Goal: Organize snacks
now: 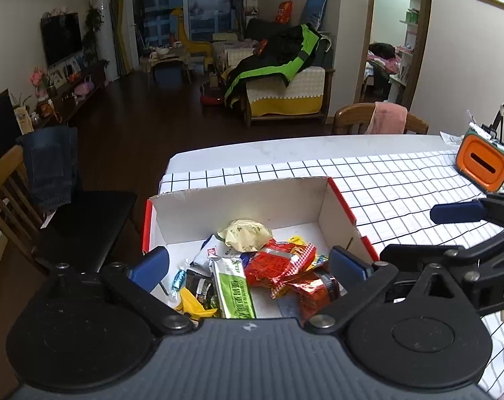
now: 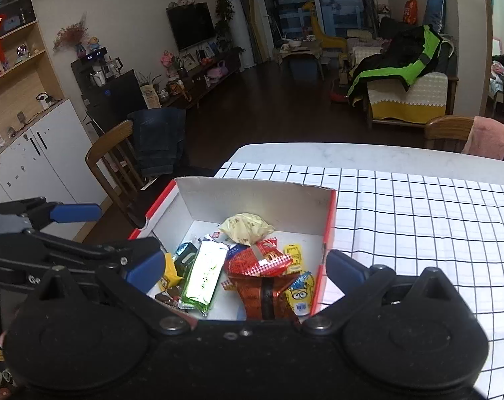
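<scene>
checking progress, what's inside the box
A loose pile in the box: pale bun wrapper, green packet, red packets, minion sweet. Anything beneath the pile is covered.

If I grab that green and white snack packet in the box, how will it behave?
The green packet looks glossy, so probably slippery. It is long and flat, likely light and somewhat bendy. It lies among other wrappers in the box, so neighbours may shift.

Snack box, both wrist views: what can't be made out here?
- Box near wall: hidden by each gripper's body, both views.
- Lowest snacks: buried under the red packets and green packet.
- Packet print: too small, blurred.
- Orange container: cut off by the left view's right edge.
</scene>
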Motion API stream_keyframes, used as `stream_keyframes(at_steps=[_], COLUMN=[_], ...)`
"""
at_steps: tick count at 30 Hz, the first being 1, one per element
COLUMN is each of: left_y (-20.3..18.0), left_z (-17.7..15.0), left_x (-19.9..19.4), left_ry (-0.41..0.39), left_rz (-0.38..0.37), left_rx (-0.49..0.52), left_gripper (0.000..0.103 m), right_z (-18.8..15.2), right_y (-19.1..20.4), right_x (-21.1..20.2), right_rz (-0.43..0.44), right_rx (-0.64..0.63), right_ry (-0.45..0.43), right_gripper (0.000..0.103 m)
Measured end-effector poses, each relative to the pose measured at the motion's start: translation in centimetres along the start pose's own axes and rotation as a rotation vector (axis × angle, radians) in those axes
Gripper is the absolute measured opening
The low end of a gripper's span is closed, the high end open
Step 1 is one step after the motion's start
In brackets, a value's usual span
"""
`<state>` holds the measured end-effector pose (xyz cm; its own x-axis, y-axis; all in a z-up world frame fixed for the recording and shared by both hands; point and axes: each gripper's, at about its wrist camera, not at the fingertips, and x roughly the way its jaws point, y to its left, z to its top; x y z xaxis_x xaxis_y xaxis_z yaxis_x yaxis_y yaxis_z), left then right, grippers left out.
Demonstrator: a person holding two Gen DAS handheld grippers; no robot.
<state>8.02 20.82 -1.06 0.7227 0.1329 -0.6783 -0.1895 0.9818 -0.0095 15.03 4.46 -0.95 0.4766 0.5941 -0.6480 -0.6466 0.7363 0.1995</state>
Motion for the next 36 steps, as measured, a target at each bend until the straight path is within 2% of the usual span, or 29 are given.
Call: stream_keyframes(at_steps=[15,36], left_y=[-0.3,-0.6], left_z=[-0.6,-0.8], left_x=[-2.0,-2.6], left_ry=[-0.014,-0.006], left_rz=[-0.011,-0.006], left_rx=[-0.039,-0.050], left_gripper=[0.103,0.103], right_z=[-0.8,-1.1], right_y=[0.5,0.3], right_x=[-1.7,-2.3], right_rz=[0.004,0.009], right_rx=[-0.002,0.015], right_ry=[-0.051,-0.051], right_gripper=[0.103,0.103])
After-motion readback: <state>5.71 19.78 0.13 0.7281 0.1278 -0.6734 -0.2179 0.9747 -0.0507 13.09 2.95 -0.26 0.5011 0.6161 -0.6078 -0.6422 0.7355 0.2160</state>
